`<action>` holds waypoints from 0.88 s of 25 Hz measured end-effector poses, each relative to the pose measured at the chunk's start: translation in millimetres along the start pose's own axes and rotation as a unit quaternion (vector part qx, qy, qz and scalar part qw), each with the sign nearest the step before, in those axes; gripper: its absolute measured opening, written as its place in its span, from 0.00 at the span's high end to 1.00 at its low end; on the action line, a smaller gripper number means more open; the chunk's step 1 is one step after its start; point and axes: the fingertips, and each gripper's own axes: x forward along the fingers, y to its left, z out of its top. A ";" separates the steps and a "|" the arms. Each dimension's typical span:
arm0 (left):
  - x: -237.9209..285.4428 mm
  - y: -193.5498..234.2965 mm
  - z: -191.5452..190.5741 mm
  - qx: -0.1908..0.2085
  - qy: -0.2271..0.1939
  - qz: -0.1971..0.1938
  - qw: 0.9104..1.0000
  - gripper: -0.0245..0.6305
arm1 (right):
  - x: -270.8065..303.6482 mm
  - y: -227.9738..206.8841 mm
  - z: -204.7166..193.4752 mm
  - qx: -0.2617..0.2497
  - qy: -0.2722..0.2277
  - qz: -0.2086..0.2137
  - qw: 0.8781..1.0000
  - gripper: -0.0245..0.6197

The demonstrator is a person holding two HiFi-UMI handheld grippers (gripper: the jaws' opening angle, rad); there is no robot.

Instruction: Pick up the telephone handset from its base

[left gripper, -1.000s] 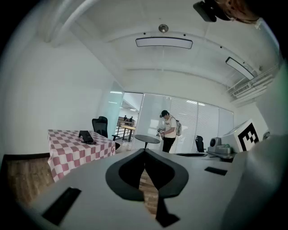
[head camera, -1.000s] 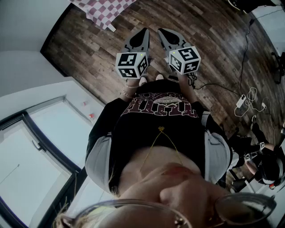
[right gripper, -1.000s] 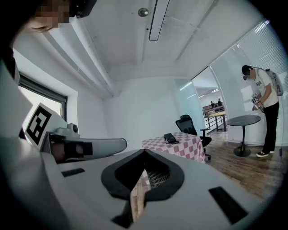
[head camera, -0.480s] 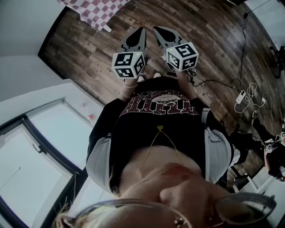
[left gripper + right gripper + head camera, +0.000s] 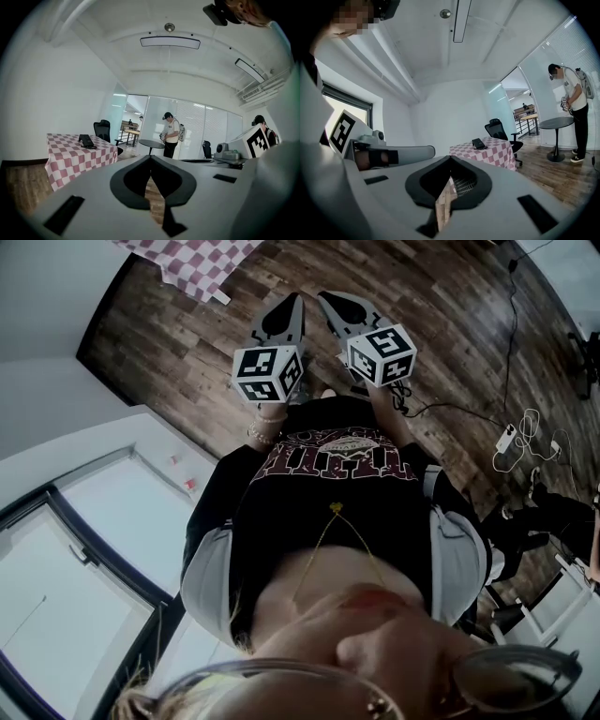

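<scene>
Since a second ago the view has drifted a little, so both claws sit slightly higher and further left in the head view; a bystander at its right edge has mostly left it; the left gripper (image 5: 296, 300) and right gripper (image 5: 325, 296) are both pressed together on nothing; the telephone (image 5: 86, 140) lies far off to the left on the checked table (image 5: 70, 159), across wooden floor (image 5: 441, 324); an office chair (image 5: 102, 129) stands behind it; another person (image 5: 170, 133) stands by a round table (image 5: 151, 144).
</scene>
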 end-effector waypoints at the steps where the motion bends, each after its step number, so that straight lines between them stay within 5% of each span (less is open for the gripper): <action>1: 2.5 1.8 -0.2 0.000 0.001 -0.001 1.000 0.95 | 1.7 -2.0 0.3 0.000 0.000 -0.001 1.000 0.93; 22: 87.2 72.2 24.3 0.005 0.020 -0.050 0.999 0.95 | 90.7 -54.3 23.1 0.013 -0.004 -0.040 0.999 0.93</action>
